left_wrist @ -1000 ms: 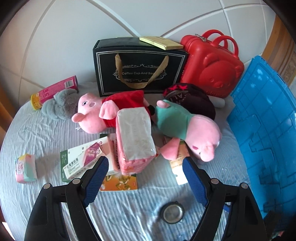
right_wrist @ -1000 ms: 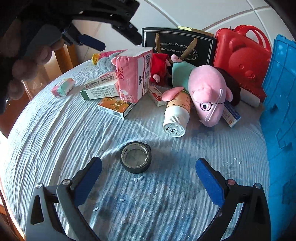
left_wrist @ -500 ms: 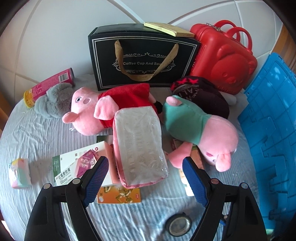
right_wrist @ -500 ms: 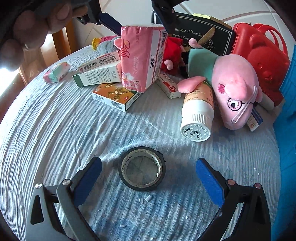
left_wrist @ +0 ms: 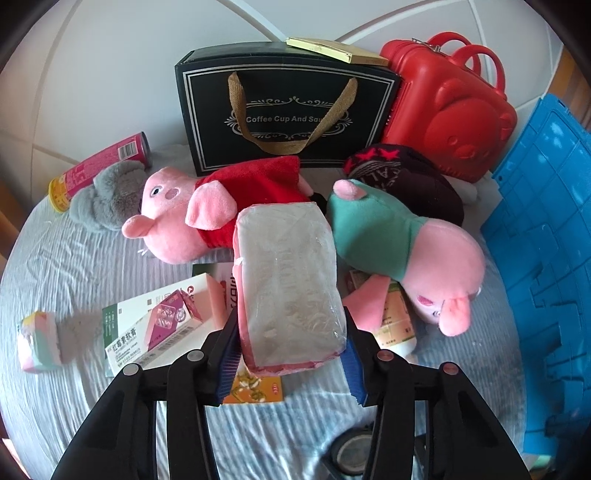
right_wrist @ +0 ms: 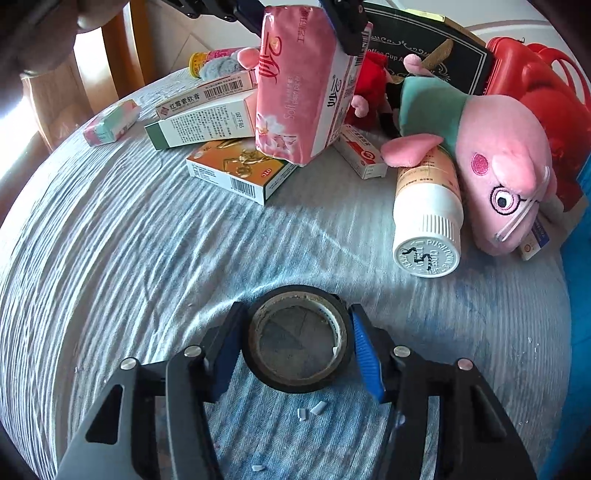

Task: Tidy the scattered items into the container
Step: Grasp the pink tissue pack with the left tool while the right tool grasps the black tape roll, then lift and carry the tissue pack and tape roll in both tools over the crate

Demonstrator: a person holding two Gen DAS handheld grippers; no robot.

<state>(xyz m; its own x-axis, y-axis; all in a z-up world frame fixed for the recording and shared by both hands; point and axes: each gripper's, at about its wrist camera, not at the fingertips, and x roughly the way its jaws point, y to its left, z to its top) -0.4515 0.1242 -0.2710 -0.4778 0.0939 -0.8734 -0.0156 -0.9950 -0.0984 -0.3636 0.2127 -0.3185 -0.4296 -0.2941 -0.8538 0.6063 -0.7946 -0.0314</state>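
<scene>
A pink tissue pack (left_wrist: 288,280) stands upright among boxes on the striped cloth. My left gripper (left_wrist: 290,332) has it between its blue pads; the jaws are closing and both pads touch its sides. From the right wrist view the same pack (right_wrist: 299,85) shows with the left gripper (right_wrist: 303,18) clamped at its top. A black tape roll (right_wrist: 295,384) lies flat on the cloth. My right gripper (right_wrist: 295,312) straddles it, jaws closing, pads against its rim. The blue container (left_wrist: 535,258) stands at the right edge.
Two pink plush pigs (left_wrist: 424,251) (left_wrist: 192,218), medicine boxes (right_wrist: 236,170), a white bottle (right_wrist: 428,221), a black gift bag (left_wrist: 288,110), a red case (left_wrist: 454,107), a dark cap (left_wrist: 406,177), a pink can (left_wrist: 99,166) and a small soap bar (left_wrist: 37,339) crowd the table.
Both grippers came down closer to the table. The left jaws closed from wide onto the tissue pack; the right jaws closed from wide onto the tape roll.
</scene>
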